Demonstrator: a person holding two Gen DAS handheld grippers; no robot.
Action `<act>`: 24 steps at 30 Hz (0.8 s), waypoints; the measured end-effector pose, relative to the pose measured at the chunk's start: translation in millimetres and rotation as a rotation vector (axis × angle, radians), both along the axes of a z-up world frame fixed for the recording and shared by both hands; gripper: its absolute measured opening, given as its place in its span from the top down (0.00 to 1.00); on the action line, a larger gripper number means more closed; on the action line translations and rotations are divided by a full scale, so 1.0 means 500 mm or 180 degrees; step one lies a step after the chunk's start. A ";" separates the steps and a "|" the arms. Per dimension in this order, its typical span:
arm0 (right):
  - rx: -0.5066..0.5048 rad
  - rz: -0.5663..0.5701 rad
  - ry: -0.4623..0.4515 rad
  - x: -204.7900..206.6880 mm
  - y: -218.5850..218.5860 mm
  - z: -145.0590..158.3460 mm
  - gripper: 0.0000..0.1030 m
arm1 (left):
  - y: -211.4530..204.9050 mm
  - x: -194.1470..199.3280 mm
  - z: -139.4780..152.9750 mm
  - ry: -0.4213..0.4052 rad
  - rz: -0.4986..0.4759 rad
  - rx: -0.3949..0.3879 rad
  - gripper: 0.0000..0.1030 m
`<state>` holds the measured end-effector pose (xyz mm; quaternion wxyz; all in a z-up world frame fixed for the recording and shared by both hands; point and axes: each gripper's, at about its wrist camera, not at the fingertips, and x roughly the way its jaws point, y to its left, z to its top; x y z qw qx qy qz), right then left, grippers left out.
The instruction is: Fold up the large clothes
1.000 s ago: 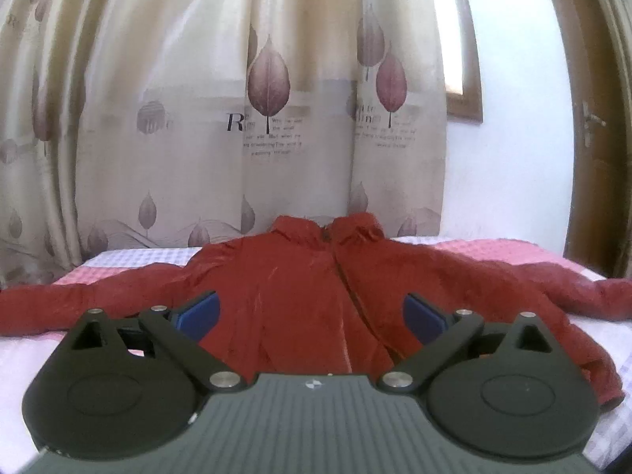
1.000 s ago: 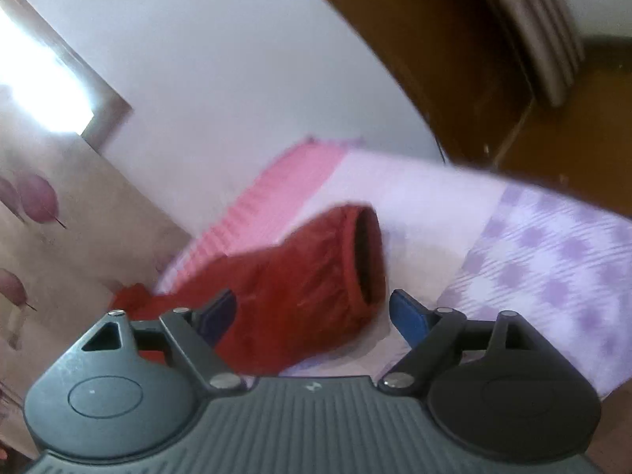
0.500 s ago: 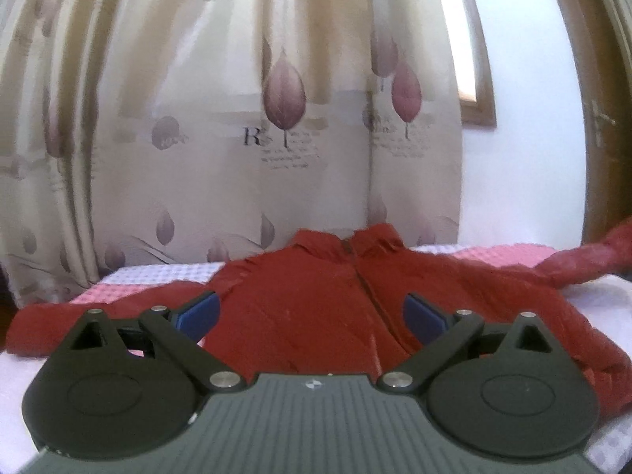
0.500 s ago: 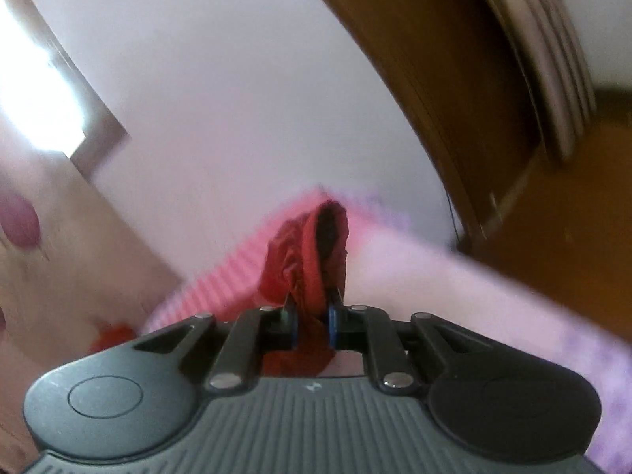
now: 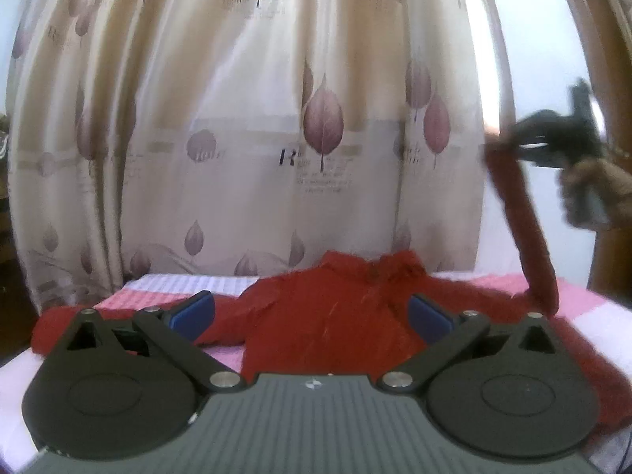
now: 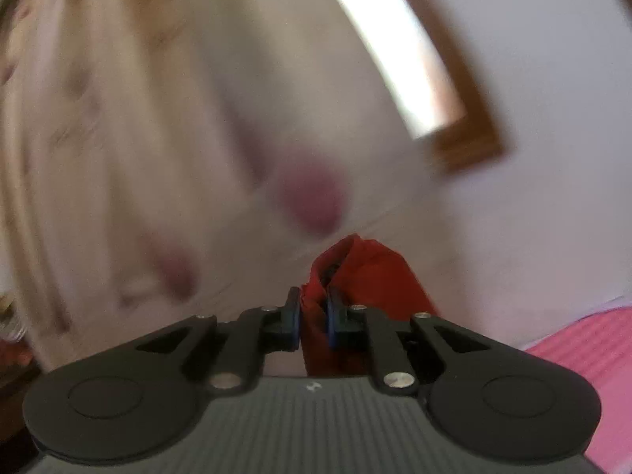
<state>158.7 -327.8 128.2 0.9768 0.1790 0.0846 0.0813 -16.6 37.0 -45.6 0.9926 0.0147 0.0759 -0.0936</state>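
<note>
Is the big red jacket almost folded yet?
Not yet, it's only starting. Nothing looks folded: the red jacket lies spread flat on the bed. Right now the right tool pinches one sleeve cuff and holds it up high. The left tool is open and empty. The other sleeve and the body remain.

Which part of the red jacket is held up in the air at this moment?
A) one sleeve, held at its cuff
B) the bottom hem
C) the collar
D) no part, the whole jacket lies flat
A: the right gripper has its jaws shut on the cuff, and the sleeve rises from the jacket lying on the bed.
</note>
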 end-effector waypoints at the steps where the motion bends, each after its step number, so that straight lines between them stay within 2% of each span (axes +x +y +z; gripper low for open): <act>1: -0.0045 0.0112 0.0064 0.018 0.047 -0.020 0.88 | 0.003 0.001 -0.005 0.0013 0.0002 0.0025 0.00; 5: -0.0305 0.0467 0.0404 0.063 0.207 -0.118 0.88 | 0.015 0.001 -0.022 0.0075 0.0029 0.0031 0.00; 11: -0.0812 0.0724 0.0839 0.086 0.346 -0.248 0.88 | 0.025 0.016 -0.040 0.0213 0.0052 -0.0078 0.00; 16: -0.1085 0.0950 0.1043 0.103 0.422 -0.296 0.88 | 0.020 0.022 -0.047 0.0237 0.0033 -0.0083 0.00; 19: -0.1223 0.1122 0.1033 0.099 0.430 -0.309 0.89 | 0.015 0.024 -0.048 0.0245 0.0017 -0.0073 0.00; 21: -0.1414 0.1234 0.1086 0.117 0.455 -0.322 0.89 | 0.015 0.026 -0.050 0.0252 0.0027 -0.0076 0.00; 22: -0.1427 0.1272 0.1169 0.122 0.464 -0.331 0.89 | 0.016 0.029 -0.050 0.0266 0.0035 -0.0092 0.00; 23: -0.1395 0.1280 0.1267 0.171 0.451 -0.348 0.89 | 0.019 0.031 -0.049 0.0285 0.0053 -0.0123 0.00; 24: -0.1371 0.1293 0.1369 0.185 0.449 -0.362 0.89 | 0.024 0.033 -0.048 0.0307 0.0068 -0.0168 0.00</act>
